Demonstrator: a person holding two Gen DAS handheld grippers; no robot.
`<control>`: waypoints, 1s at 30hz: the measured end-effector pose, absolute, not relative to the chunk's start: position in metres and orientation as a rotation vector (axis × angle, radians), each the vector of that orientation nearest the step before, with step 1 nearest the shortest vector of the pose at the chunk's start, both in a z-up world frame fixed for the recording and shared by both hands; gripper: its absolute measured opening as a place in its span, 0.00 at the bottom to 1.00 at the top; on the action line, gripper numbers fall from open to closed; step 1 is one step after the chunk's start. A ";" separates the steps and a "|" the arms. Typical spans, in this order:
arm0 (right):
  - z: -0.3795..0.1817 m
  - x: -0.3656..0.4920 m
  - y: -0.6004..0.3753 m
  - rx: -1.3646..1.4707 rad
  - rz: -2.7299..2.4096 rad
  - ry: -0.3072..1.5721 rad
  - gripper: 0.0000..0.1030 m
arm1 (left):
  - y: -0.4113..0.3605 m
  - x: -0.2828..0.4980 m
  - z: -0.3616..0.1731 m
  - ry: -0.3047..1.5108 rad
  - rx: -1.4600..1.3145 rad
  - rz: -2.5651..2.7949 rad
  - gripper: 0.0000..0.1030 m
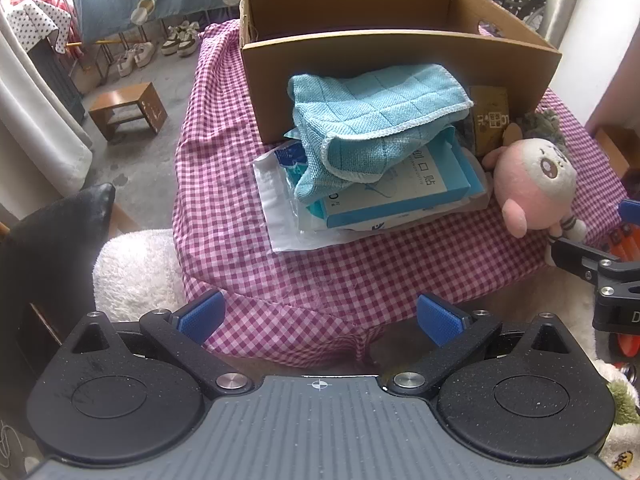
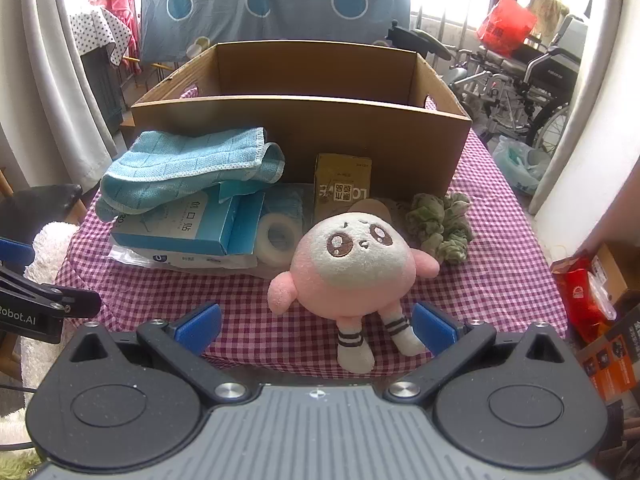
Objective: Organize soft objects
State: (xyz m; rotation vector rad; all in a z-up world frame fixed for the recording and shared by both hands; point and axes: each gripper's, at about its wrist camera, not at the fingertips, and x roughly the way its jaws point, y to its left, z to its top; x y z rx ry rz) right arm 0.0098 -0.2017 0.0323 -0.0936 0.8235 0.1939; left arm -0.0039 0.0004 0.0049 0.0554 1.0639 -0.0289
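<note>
An open brown cardboard box (image 2: 300, 128) stands at the far side of the counter (image 2: 500, 280), which is draped in a purple-and-white checked cloth. Every soft item lies outside the box, on the cloth before its near wall. A light blue quilted microfibre cloth (image 1: 372, 120) is heaped against that wall toward the box's left end, resting on a blue-and-white cardboard carton (image 2: 188, 228) that lies on a white plastic pouch (image 1: 280, 208). Just right of the carton a roll of clear tape (image 2: 278, 238) sits, with a small brown drink carton (image 2: 342, 186) upright behind it, close to the box wall. A round pink-and-white plush doll with striped legs (image 2: 352, 272) lies in front of the box toward its right end, face up. A crumpled green fabric scrunchie (image 2: 440, 220) lies beside the doll near the box's right corner.

The right tongs (image 2: 316, 326) are spread wide, the doll's feet between the blue pads (image 2: 434, 326) but not clamped. The left tongs (image 1: 320, 316) are also spread wide, holding nothing, at the counter's near edge.
</note>
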 end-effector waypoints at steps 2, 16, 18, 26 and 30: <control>0.032 0.010 -0.201 -0.095 0.198 0.824 1.00 | 0.000 -0.004 0.006 1.060 0.055 -0.032 1.00; 0.031 0.008 -0.198 -0.113 0.216 0.833 1.00 | -0.001 -0.005 0.006 1.061 0.066 -0.037 1.00; 0.031 0.008 -0.198 -0.114 0.224 0.834 1.00 | -0.001 -0.005 0.006 1.062 0.067 -0.038 1.00; 0.030 0.008 -0.196 -0.152 0.263 0.832 1.00 | -0.001 -0.005 0.005 1.066 0.070 -0.039 1.00; 0.030 0.008 -0.194 -0.183 0.286 0.829 1.00 | -0.002 -0.005 0.005 1.066 0.073 -0.040 1.00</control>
